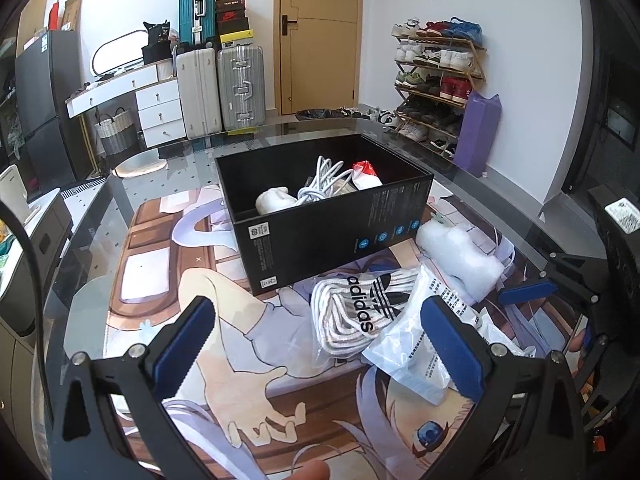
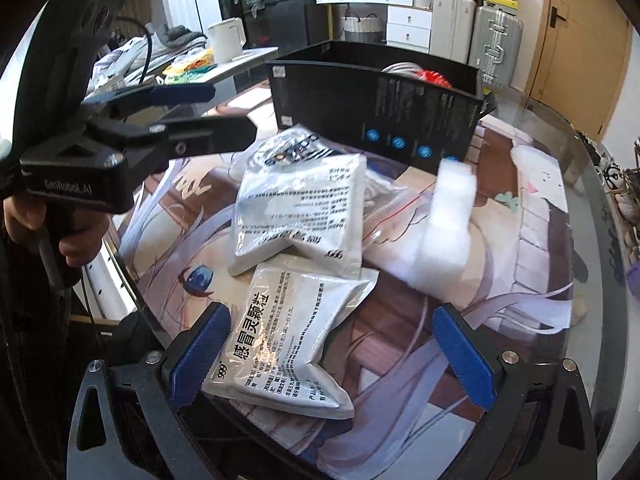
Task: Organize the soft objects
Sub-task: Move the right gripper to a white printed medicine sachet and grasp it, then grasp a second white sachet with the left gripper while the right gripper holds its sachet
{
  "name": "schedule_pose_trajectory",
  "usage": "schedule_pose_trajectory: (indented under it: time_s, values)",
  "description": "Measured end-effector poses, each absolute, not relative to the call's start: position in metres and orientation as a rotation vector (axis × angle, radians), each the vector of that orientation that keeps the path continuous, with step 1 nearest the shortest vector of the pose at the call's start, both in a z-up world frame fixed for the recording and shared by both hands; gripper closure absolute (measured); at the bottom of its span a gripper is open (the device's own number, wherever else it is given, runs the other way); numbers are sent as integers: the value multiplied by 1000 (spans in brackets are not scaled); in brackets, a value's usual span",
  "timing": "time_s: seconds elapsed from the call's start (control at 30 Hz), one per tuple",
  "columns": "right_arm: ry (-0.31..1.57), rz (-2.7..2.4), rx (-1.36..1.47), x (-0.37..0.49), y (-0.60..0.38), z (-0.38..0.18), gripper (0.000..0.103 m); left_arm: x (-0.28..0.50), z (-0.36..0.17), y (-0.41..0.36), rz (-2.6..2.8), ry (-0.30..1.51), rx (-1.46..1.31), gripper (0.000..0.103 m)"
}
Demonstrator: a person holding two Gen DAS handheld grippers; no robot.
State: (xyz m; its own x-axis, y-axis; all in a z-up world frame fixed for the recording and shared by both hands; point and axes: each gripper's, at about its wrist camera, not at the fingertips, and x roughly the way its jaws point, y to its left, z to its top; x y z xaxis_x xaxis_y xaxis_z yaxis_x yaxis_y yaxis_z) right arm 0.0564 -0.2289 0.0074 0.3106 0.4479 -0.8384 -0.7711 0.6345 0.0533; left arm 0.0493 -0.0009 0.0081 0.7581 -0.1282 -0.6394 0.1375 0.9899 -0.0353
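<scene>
My left gripper [image 1: 316, 344] is spread wide and carries nothing; it hangs low in the left wrist view, over the anime desk mat [image 1: 240, 360]. I keep it open because nothing is chosen yet for it.

My right gripper [image 2: 324, 354] is also released, empty, w/ its left blue pad [image 2: 200, 354] just beside the 999 granule sachet [image 2: 288, 344] in the bottom centre of the right wrist view. I judge this sachet is the next pick, since the jaws stand on both sides of it.

The black box [image 1: 320, 208] sits in the middle of the left wrist frame & serves as the collecting place: a white cable bundle [image 1: 324, 182], a white soft roll [image 1: 274, 200] and a red-white pouch [image 1: 366, 174] lie inside already.

Outside, near the box front: Adidas laces bag [image 1: 356, 312], a second sachet [image 2: 300, 216], white foam pieces [image 2: 448, 220] at centre right. So approx. half of the task remains, I think.
</scene>
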Motion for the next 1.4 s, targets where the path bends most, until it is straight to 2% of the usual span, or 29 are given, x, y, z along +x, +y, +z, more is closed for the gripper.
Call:
schedule_pose_trajectory:
  time_s: [0.7,0.73,0.8,0.87,0.93,1.03,1.4]
  values:
    - [948,805,-398,64,-246,7,1,51,1,-7,-158,720,26,0]
    - [945,807,-397,63,-246,8,3,51,1,-7,-158,721,26,0]
    - [936,805,-387,65,-249,10,13,51,1,-7,-159,721,26,0]
    - [932,800,-383,67,-251,12,28,51,1,-7,-158,722,26,0]
    - [928,804,-381,69,-254,13,35,51,0,-7,-160,721,27,0]
    - [915,829,-395,67,-254,15,55,51,0,-7,-160,722,28,0]
    - [861,856,-395,60,-258,25,59,51,0,-8,-165,723,27,0]
